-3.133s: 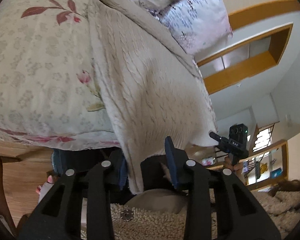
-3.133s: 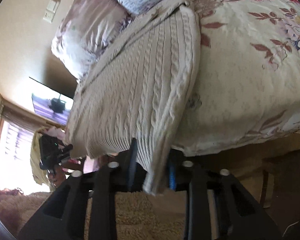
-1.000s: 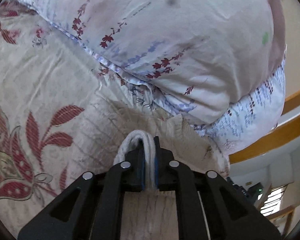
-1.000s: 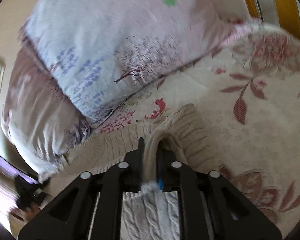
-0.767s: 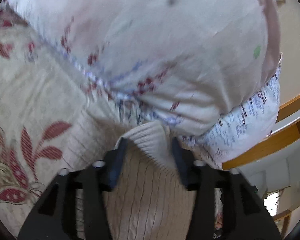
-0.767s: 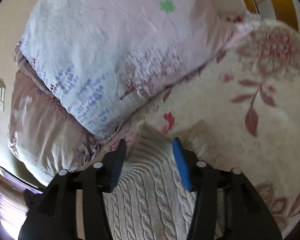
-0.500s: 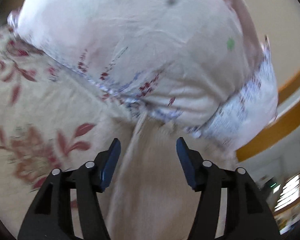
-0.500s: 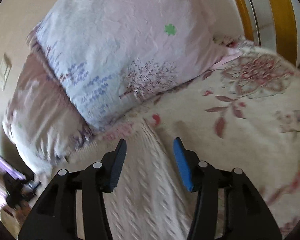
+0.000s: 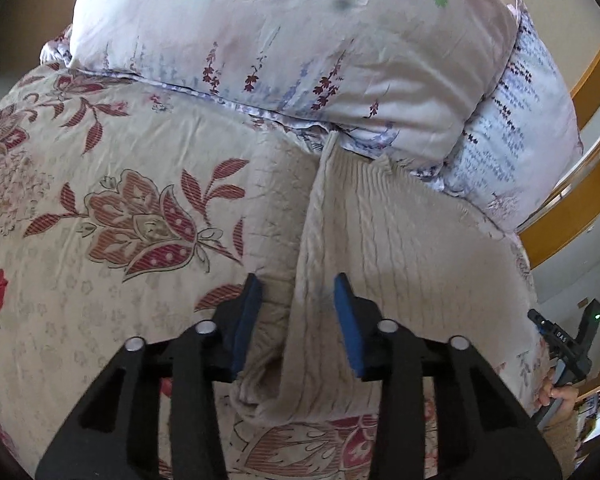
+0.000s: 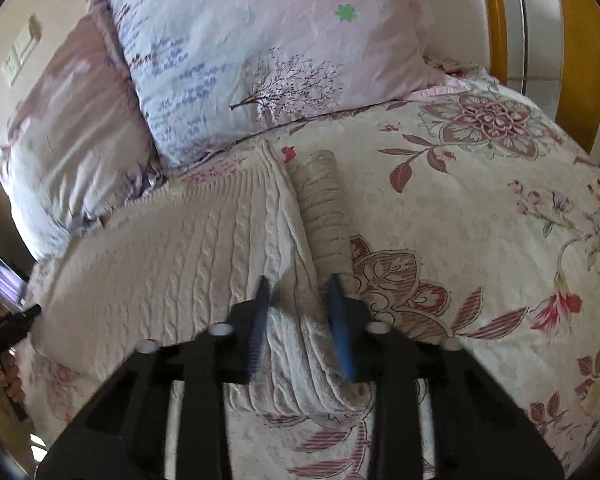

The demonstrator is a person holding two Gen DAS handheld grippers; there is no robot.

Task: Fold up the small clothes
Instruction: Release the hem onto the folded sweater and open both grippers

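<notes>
A cream cable-knit sweater (image 9: 400, 240) lies folded on the floral bedspread (image 9: 100, 200), its far edge against the pillows. My left gripper (image 9: 296, 304) is open and empty, hovering over the sweater's left folded edge. In the right wrist view the sweater (image 10: 172, 256) lies flat with a folded sleeve (image 10: 324, 208) along its right side. My right gripper (image 10: 298, 306) is open and empty, just above the sweater's right edge. The right gripper also shows at the left wrist view's far right (image 9: 560, 336).
Two pink and blue printed pillows (image 9: 300, 48) (image 10: 260, 52) lie at the head of the bed. A wooden frame (image 10: 580, 40) stands beyond the bed on the right. The bedspread (image 10: 500, 220) stretches right of the sweater.
Both grippers carried the sweater's hem up to the pillows, opened and let go of the cloth, then drew back toward me. The sweater now lies folded in half.
</notes>
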